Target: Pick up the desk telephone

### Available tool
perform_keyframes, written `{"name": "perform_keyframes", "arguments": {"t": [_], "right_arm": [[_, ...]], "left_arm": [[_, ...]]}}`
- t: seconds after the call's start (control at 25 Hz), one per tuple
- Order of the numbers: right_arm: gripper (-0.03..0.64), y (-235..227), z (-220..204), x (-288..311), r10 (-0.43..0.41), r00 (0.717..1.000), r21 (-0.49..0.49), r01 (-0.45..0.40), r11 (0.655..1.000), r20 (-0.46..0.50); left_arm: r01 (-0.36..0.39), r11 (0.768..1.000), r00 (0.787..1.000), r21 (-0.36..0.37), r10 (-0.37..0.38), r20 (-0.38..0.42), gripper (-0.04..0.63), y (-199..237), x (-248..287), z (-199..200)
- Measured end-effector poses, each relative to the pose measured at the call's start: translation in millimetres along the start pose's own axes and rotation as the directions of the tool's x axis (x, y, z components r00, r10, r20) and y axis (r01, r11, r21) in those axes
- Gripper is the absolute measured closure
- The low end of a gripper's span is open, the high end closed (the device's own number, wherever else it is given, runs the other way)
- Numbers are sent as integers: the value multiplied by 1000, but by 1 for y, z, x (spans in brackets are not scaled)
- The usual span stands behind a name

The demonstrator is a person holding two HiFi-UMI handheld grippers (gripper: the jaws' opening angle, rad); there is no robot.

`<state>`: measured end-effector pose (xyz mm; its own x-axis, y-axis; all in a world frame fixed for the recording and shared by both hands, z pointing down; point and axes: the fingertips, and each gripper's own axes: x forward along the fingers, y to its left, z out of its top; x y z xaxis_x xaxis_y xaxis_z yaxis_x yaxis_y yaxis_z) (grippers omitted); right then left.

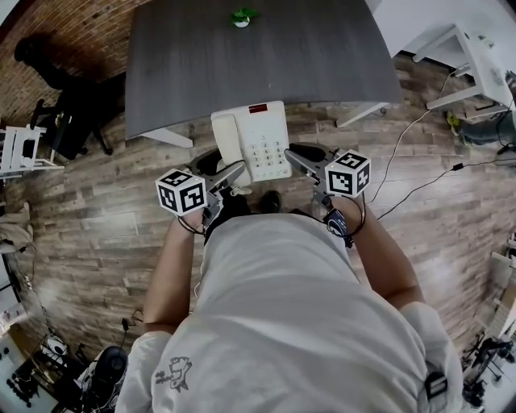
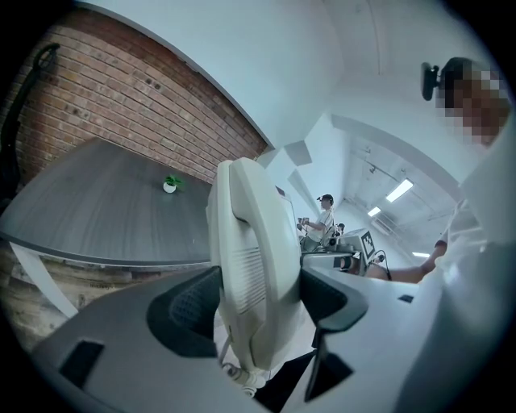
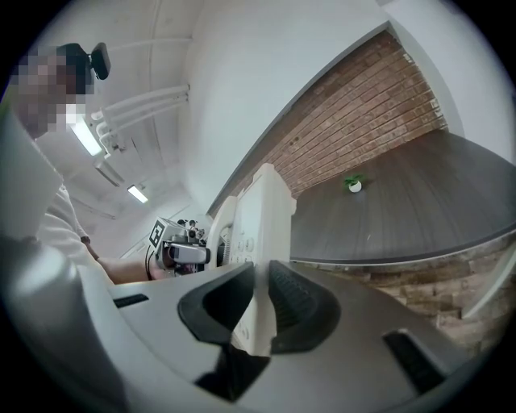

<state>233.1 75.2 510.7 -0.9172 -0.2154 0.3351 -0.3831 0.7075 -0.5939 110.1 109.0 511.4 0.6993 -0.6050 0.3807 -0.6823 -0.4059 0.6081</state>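
The cream desk telephone (image 1: 258,141), with a keypad and a handset on its left side, hangs in the air just in front of the dark grey desk (image 1: 242,64), held from both sides. My left gripper (image 1: 235,171) is shut on the handset side; in the left gripper view the handset (image 2: 250,266) fills the wide gap between the black pads (image 2: 189,310). My right gripper (image 1: 297,157) is shut on the phone's thin right edge (image 3: 262,234), pinched between its narrow-set pads (image 3: 294,302). The phone's coiled cord shows below the handset.
A small potted plant (image 1: 242,16) stands at the desk's far edge. A black chair (image 1: 68,105) is at the left, white table legs (image 1: 463,60) and cables (image 1: 419,173) on the wooden floor at the right. Another person (image 2: 324,219) stands far off.
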Motion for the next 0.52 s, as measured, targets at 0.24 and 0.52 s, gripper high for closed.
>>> {"name": "perform_keyframes", "arguments": {"t": [0.24,0.52], "right_arm": [[552,-9,17,11,-7,1000,11,7,1000,-9],[552,-23,31,22,-6,1000,13,6,1000,-21]], "left_arm": [[3,1000,1000,-12,-3,-5,267,13,5,18],[2,1000,1000,-21,-2,-17,268,27,15,32]]}}
